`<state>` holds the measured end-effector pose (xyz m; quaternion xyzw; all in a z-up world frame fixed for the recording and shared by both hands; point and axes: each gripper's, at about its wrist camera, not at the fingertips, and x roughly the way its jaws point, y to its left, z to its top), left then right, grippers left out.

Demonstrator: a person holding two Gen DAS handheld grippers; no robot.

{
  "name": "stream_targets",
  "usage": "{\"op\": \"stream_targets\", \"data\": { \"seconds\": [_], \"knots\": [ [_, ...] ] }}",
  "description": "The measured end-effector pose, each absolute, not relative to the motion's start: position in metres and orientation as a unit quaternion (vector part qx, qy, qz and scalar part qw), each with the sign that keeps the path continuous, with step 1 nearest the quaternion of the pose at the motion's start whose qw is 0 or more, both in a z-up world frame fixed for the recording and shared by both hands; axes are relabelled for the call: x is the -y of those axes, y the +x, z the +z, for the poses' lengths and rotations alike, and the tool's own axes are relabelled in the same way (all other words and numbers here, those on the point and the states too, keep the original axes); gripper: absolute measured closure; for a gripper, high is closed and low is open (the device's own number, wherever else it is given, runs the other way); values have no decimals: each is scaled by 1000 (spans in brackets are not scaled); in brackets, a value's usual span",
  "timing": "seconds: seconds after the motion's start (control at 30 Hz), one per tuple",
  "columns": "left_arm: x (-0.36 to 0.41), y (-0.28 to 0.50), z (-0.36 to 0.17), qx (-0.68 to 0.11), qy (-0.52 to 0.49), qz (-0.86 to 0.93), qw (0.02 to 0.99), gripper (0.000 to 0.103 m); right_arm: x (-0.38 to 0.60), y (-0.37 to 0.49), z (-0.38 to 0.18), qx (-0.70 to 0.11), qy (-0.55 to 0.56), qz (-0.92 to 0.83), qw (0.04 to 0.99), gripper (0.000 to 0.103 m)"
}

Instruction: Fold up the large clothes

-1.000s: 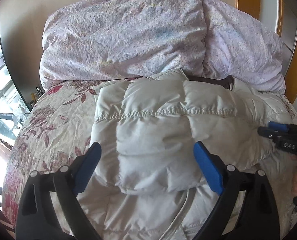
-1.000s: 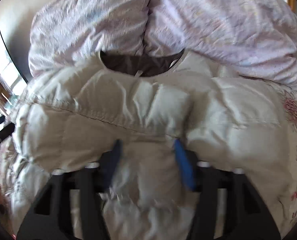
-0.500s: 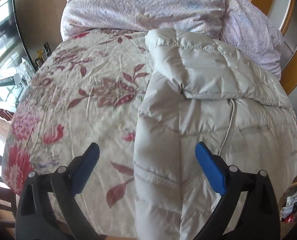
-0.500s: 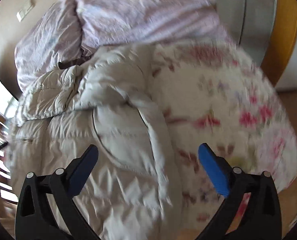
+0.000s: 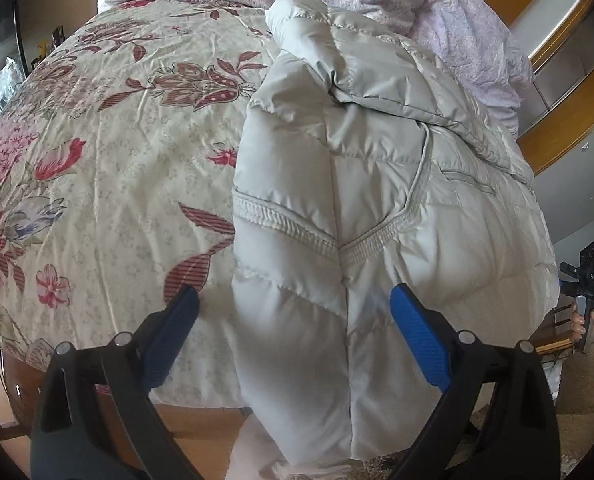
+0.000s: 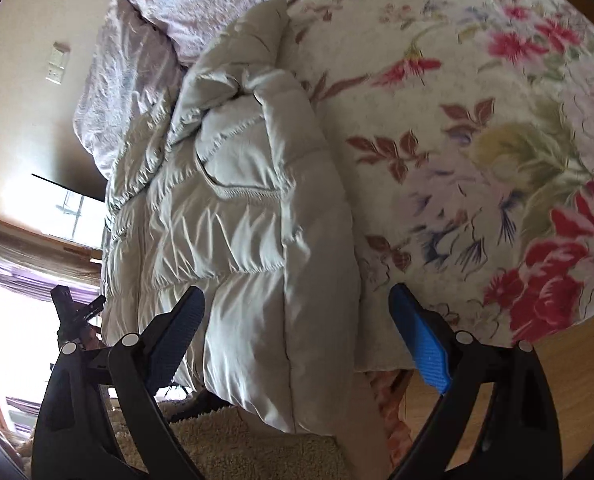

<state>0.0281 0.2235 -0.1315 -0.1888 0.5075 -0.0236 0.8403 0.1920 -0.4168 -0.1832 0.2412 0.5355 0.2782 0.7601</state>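
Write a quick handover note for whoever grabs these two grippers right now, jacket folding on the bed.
Left gripper: open, holding nothing, its jaws either side of the jacket's near left edge.
Right gripper: jaws closing slightly but wide apart, holding nothing, over the jacket's near right edge.
Puffer jacket: lengthwise on the floral bedspread, top end by the pillows, hem hanging over the bed's near edge.
Done: sides and sleeves appear folded in.
Left: probably grip the hem end and fold it up toward the collar.
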Motion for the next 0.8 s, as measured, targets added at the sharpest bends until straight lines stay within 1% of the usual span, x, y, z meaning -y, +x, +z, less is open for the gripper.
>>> {"op": "stream_targets", "data": {
  "seconds": [0.03,0.07,0.1,0.13,0.17,0.2,0.23,0.27,0.3,0.33,0.43,0.73,0.77,0.8],
  "knots": [
    [-223,27,-132,-505,-196,-29,840,8,416,191,-185,-536,250,288,753,15],
    [-223,25,-132,-503,-202,-35,839,8,414,191,-188,-538,260,299,744,16],
    [-223,24,-132,-501,-209,-40,839,11,413,189,-188,-535,262,305,743,17],
    [-223,22,-132,-499,-213,-43,839,17,412,187,-188,-534,265,315,738,22],
    [-222,20,-132,-499,-218,-46,838,20,409,186,-191,-537,273,328,728,25],
    [-222,18,-132,-499,-225,-52,835,29,407,185,-193,-540,278,335,721,26],
    [-222,16,-133,-500,-233,-56,832,35,407,184,-193,-536,279,342,720,26],
    [-223,14,-133,-499,-237,-55,831,37,406,182,-194,-535,282,349,715,26],
    [-223,12,-133,-499,-242,-52,830,43,405,181,-196,-537,290,355,708,32],
    [-225,10,-133,-500,-249,-53,828,47,405,181,-198,-540,295,358,703,35],
    [-227,3,-134,-498,-267,-61,823,49,403,177,-200,-539,305,368,694,36],
    [-217,-20,-135,-503,-276,-76,815,50,393,162,-210,-532,328,394,674,39],
    [-217,-21,-136,-503,-282,-78,813,50,392,161,-211,-530,332,397,671,40],
    [-216,-22,-136,-503,-285,-79,812,50,391,160,-213,-531,335,398,669,44]
  ]
}}
